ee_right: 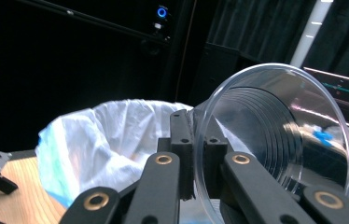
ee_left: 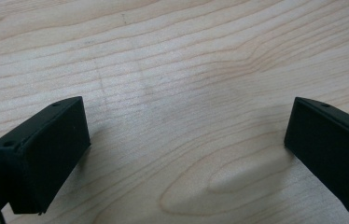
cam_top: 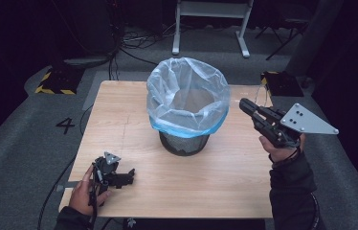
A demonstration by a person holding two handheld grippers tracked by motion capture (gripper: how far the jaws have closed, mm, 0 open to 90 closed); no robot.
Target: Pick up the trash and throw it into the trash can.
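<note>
A clear, thin-walled plastic cup, light and crushable, we pinch by its rim in our right gripper; left gripper jaws rest wide.

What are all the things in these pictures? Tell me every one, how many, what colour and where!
Table: one, light wood, in the middle of the room.
Bin: one, black mesh, standing on the far middle of the table.
Bin bag: one, see-through white with a blue edge, lining the bin and folded over its rim.
Plastic cup: one, clear, on its side, its rim pinched in the right hand-held gripper, beside the bin.
Floor: grey carpet around the table, marked with a black number 4.
Left hand-held gripper: one, black, jaws wide open, low over the table's near left corner, holding nothing.
Right hand-held gripper: one, black with a grey plate, raised to the right of the bin.
</note>
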